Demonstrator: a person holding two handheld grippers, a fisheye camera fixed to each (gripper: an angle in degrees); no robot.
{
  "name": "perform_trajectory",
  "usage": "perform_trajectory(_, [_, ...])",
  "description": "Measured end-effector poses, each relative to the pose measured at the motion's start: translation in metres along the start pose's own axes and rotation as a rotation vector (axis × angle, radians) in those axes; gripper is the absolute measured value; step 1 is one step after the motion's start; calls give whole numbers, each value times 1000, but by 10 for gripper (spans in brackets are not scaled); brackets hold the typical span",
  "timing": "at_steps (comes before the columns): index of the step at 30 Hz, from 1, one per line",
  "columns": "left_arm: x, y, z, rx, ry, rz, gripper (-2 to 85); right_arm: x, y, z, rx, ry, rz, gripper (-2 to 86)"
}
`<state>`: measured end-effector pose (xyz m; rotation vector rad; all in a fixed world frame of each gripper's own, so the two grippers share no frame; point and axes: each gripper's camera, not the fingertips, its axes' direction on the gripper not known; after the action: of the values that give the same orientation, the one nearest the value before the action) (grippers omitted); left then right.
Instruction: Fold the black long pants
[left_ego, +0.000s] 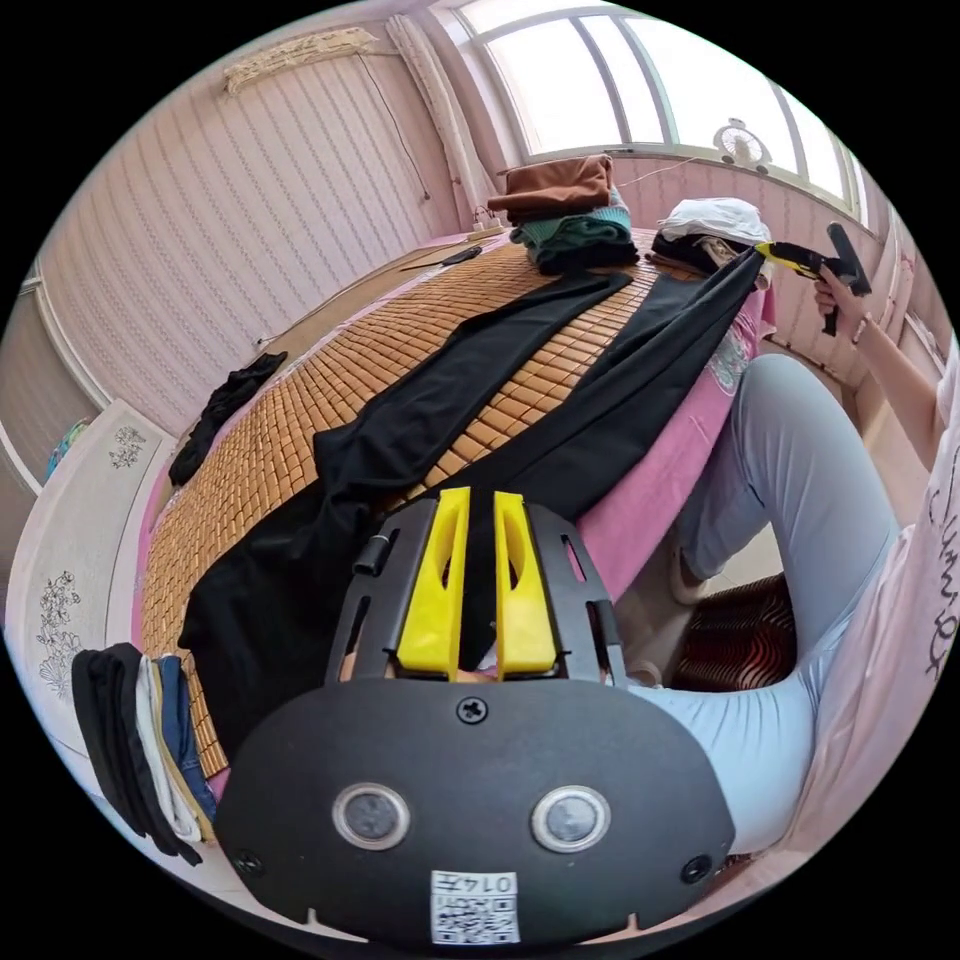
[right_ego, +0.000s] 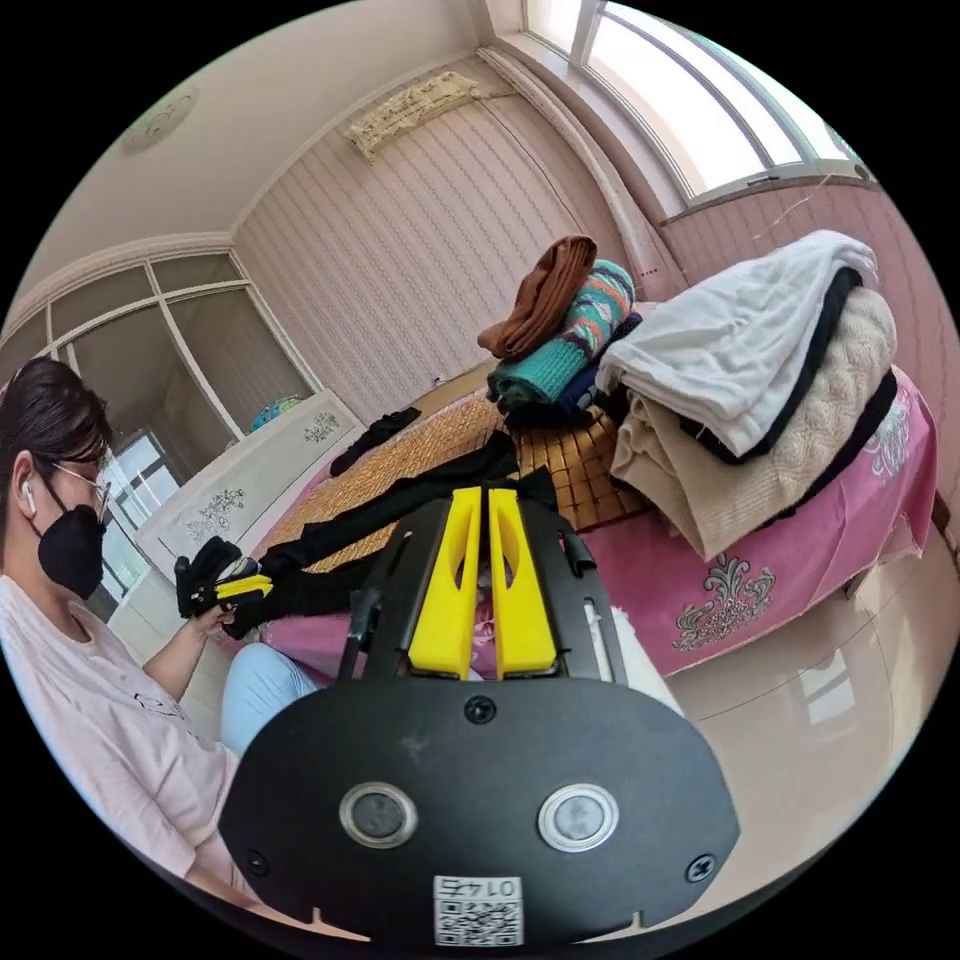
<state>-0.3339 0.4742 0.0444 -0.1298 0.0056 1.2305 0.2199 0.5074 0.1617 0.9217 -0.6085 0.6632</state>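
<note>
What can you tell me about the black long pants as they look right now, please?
The black long pants are plain, soft, matte fabric, spread lengthwise over the bamboo mat on the bed, legs splayed apart in a V. One leg lies flat on the mat; the other runs along the bed's edge over the pink sheet. The left gripper pinches the waist end, and the right gripper lifts the far hem off the bed.
</note>
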Motion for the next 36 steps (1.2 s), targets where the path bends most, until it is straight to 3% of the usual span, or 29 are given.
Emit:
perform_trajectory(4, [-16,-17,31,-93,27,43,86,-62,-34,-29,96,10,-196,3])
perform_trajectory(8, [-13,-28,56,-183,114,119,2,-99,-72,-29,64,34,-281,1])
perform_trajectory(12, [-12,-34,37,-109,-64,116,-8,-108,-96,-9,8,111,-279,0])
perform_trajectory(16, [-29,-39,42,-84,-32,17,-7,-77,-116,69,-186,262,-220,-1])
perform_trajectory(20, [-24,-43,49,-135,18,40,11,-29,-113,161,-373,289,-105,-2])
perform_trajectory(23, [-16,-45,57,-213,61,76,61,-20,-109,190,-376,306,-73,-3])
perform_trajectory(27, [-13,-48,69,-256,9,126,-3,-21,-111,199,-354,302,-68,-3])
perform_trajectory(31, [-25,-53,50,-164,-55,100,-7,-30,-120,202,-361,321,-111,-4])
perform_trajectory(36, [-28,-55,42,-160,63,131,12,-31,-124,213,-365,302,-102,-4])
